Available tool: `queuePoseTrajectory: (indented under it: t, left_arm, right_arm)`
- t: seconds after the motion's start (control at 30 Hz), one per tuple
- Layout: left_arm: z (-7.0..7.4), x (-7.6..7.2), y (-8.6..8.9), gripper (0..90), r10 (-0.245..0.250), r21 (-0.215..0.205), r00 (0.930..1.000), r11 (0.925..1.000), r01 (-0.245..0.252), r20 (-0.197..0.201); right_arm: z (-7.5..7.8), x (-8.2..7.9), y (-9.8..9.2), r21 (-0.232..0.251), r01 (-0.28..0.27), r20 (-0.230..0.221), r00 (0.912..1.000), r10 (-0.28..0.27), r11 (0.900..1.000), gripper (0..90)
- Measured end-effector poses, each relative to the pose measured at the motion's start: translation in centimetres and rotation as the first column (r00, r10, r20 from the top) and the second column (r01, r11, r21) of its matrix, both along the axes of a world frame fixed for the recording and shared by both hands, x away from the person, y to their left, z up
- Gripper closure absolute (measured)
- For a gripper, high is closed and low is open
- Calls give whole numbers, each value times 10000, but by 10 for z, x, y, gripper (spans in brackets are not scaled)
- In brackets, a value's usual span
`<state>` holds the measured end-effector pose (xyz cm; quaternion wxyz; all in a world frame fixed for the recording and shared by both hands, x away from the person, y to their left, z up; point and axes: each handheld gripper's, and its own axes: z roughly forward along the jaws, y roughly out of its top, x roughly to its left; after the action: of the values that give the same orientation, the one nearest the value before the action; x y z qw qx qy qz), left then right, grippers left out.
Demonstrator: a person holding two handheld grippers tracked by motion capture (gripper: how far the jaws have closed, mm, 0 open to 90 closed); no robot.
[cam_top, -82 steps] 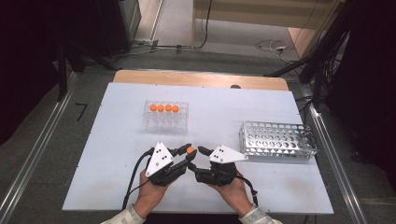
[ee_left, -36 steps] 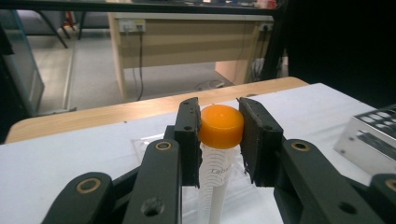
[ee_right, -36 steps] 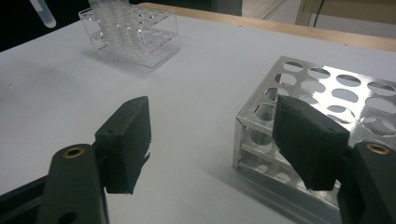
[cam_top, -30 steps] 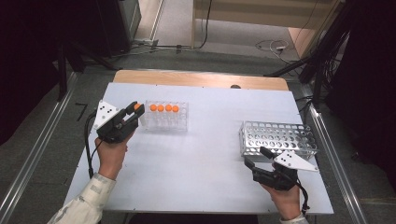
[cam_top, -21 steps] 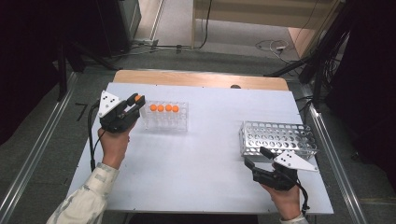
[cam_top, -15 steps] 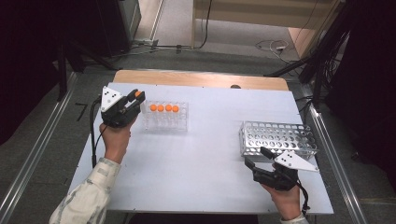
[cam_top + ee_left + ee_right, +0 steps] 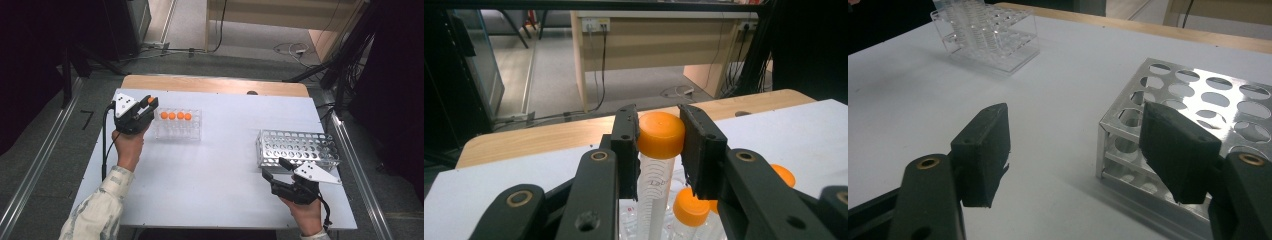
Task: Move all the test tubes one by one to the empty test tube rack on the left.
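Table (image 7: 215, 165) carries a metal rack (image 7: 298, 149) at the right and a clear rack (image 7: 177, 125) of orange-capped tubes at the left. Right gripper (image 7: 275, 170) rests just beside the metal rack, jaws apart and holding nothing. Left gripper (image 7: 150, 102) clamps an orange-capped tube (image 7: 661, 134) by its cap, above the clear rack's left end.

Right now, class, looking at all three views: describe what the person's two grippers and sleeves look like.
Both the left gripper and the right gripper are black, each with two flat rectangular jaws on arms with brass-coloured pivot rings. Each carries a grey three-cornered plate on top and trails a black cable. The left sleeve is pale, mottled fabric.
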<state>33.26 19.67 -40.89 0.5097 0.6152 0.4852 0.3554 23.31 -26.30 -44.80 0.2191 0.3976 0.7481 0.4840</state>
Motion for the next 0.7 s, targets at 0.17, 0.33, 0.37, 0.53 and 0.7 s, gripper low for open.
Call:
queuePoseTrajectory:
  t: [0.17,0.33,0.37,0.53,0.7]
  left_arm:
    - [-10,0,-3,701,28,185,9999,9998,-25,-148]
    - [-15,0,-6,691,-19,461,9995,9989,34,-330]
    - [-15,0,-6,691,-39,470,9994,9989,54,-334]
    - [-15,-1,-7,635,-30,454,9992,9990,48,-388]
    - [-18,-3,-4,609,77,283,9993,9996,-67,-356]
  right_arm:
    - [-1,0,1,-43,-7,22,10000,7,10000,270]
    - [-1,0,1,-73,7,13,10000,-6,10000,270]
    - [-1,0,1,-86,9,22,10000,-9,10000,270]
    - [-1,0,1,-109,-2,12,10000,2,9999,270]
    - [-1,0,1,-104,3,18,10000,-3,9999,271]
